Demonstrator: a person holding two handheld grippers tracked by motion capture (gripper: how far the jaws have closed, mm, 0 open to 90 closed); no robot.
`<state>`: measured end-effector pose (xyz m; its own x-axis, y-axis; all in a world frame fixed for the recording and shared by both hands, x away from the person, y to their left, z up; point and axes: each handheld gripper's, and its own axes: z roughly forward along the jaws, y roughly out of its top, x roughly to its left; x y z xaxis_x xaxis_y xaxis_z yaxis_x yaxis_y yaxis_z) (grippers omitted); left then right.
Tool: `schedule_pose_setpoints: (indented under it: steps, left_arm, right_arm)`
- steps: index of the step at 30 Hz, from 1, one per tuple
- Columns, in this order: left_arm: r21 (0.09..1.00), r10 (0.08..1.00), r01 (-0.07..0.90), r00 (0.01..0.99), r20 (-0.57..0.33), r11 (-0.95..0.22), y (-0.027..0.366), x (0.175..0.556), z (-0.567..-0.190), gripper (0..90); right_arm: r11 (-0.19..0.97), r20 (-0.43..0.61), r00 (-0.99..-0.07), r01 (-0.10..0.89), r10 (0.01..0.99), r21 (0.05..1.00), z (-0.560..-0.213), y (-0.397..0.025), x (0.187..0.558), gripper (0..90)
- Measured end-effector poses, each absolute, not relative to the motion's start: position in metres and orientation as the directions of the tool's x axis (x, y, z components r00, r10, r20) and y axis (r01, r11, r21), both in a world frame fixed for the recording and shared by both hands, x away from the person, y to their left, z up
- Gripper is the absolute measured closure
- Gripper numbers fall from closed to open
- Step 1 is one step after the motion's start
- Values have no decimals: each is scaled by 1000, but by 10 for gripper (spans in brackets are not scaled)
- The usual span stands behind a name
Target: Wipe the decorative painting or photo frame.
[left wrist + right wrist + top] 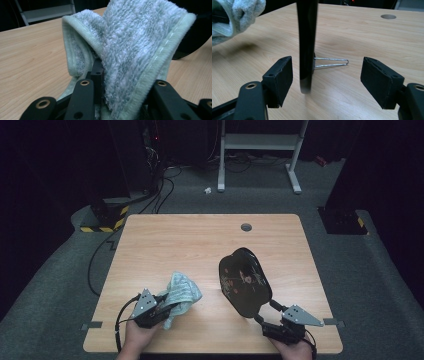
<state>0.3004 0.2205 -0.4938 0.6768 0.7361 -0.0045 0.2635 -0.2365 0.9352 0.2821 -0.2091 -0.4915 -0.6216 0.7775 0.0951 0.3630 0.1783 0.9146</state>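
Dark grey carpet (60,270) surrounds a pale wooden tabletop (175,240), and a white metal frame (260,150) stands on the floor beyond its far edge, with black cables trailing across the carpet at the far left. A round grey grommet hole (246,227) sits near the tabletop's far edge.

On the right half of the tabletop a black lacquered plate (245,282) with a faint floral pattern stands upright on its edge, tilted slightly. In the right gripper view its thin dark rim (307,45) rises between the two jaws, close to the left jaw and apart from the right one, and a small wire stand (330,62) props it from behind.

A pale green-and-white fluffy cloth (181,292) lies bunched on the left half, well apart from the plate. In the left gripper view its folded, stitched edge (140,50) rises directly in front of the camera.

The left tool (167,309) is clenched on the cloth, its jaws pressing the folded fabric between them. The right tool (265,312) is released, its jaws spread wide on either side of the plate's lower edge without gripping it. A person's hands (142,337) hold both tools from the near edge of the tabletop.
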Motion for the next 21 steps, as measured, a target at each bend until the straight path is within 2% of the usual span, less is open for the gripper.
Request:
schedule_pose_setpoints:
  steps: [15, 21]
  left_arm:
    - [936, 761, 267, 649, 2, -230, 230, 295, -494, 674]
    - [935, 763, 272, 647, -5, -225, 232, 296, -494, 673]
  right_arm:
    - [160, 107, -617, 361, 780, 919, -486, -191, 297, 308]
    - [174, 96, -621, 360, 778, 917, -482, -188, 305, 377]
